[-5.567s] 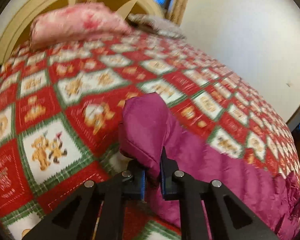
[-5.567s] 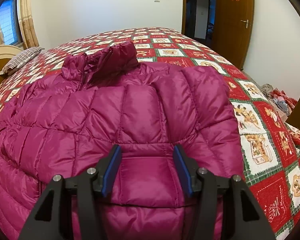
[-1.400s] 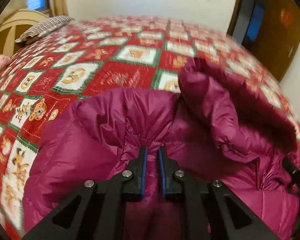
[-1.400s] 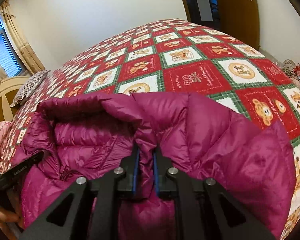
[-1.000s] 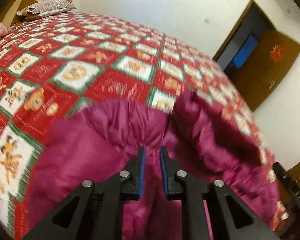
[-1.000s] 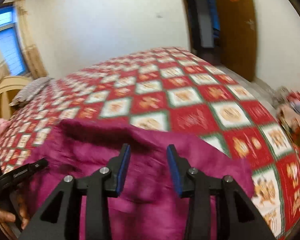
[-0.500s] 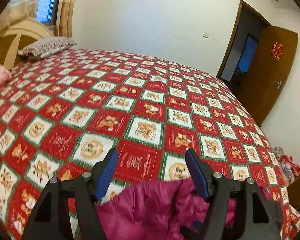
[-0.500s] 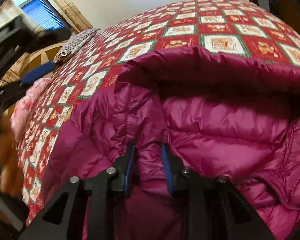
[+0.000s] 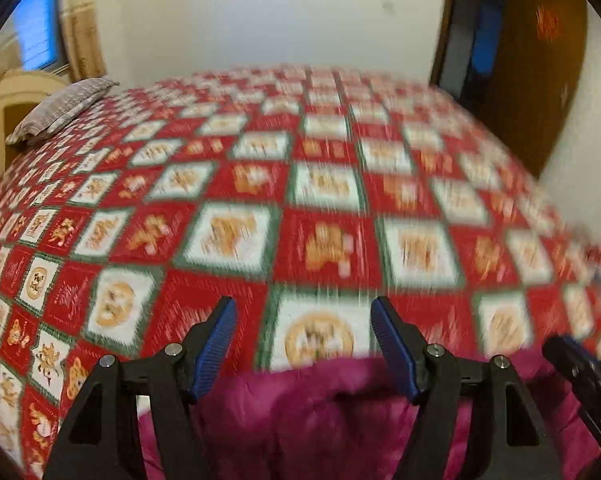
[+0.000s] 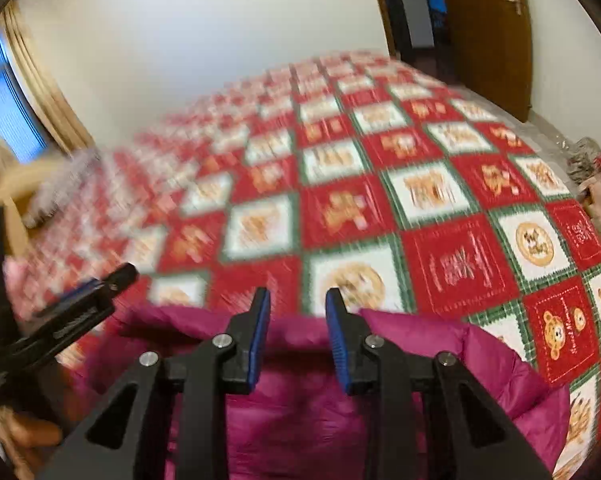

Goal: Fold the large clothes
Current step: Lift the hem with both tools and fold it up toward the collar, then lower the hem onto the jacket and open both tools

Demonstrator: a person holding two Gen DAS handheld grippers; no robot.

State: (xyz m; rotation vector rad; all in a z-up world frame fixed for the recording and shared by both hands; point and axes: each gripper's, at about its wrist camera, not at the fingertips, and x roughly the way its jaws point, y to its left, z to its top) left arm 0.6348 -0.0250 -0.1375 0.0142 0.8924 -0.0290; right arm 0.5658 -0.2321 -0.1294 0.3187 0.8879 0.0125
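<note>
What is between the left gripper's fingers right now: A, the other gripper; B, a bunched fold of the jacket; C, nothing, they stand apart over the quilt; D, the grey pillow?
C: the left gripper stands wide open, with only the quilt showing between its fingers; the jacket lies below them, unpinched.

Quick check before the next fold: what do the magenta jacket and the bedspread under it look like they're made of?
The jacket looks like a thin, slightly glossy synthetic shell over puffy filling, probably down or similar: it bulges in soft rolls with a faint sheen. The bedspread looks like matte printed cotton or a cotton blend, lying flat with red and white bear squares. Blur hides the weave.
</note>
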